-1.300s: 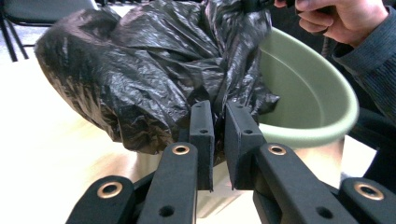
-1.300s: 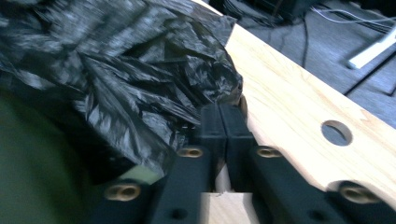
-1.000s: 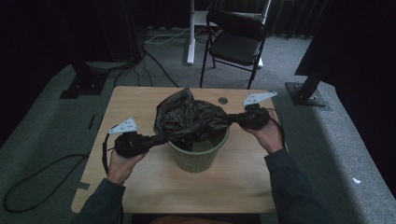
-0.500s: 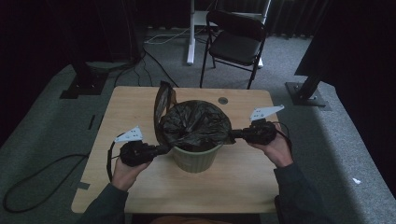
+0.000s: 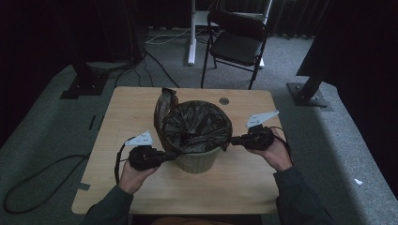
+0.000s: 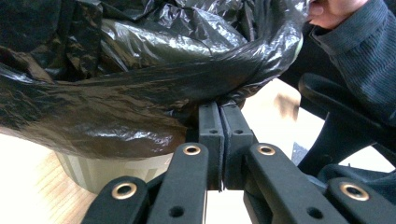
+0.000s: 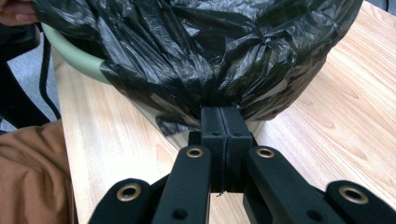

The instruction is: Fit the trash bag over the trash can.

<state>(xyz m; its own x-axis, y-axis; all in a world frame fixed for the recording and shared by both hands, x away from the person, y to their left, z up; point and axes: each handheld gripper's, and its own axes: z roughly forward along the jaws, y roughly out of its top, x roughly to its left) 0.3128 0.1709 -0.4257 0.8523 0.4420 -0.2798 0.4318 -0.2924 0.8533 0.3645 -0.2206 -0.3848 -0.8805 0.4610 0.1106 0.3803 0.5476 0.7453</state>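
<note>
Gripping one black bag [image 5: 197, 124] over one green bin [image 5: 197, 161], left tool [image 5: 172, 154] and right tool [image 5: 233, 139] each pinch its edge

Left gripper [image 5: 170, 155] is held low at the left in the person's left hand [image 5: 133, 176], forearm entering from the bottom edge — its jaws are pressed flat together, pinching a fold of the black bag [image 6: 140, 93]. Right gripper [image 5: 233, 139] sits slightly higher at the right in the right hand [image 5: 276, 152], jaws likewise closed tight on the bag's gathered edge. Both grippers point inward toward each other, well apart, with sleeves covering both forearms.
</note>
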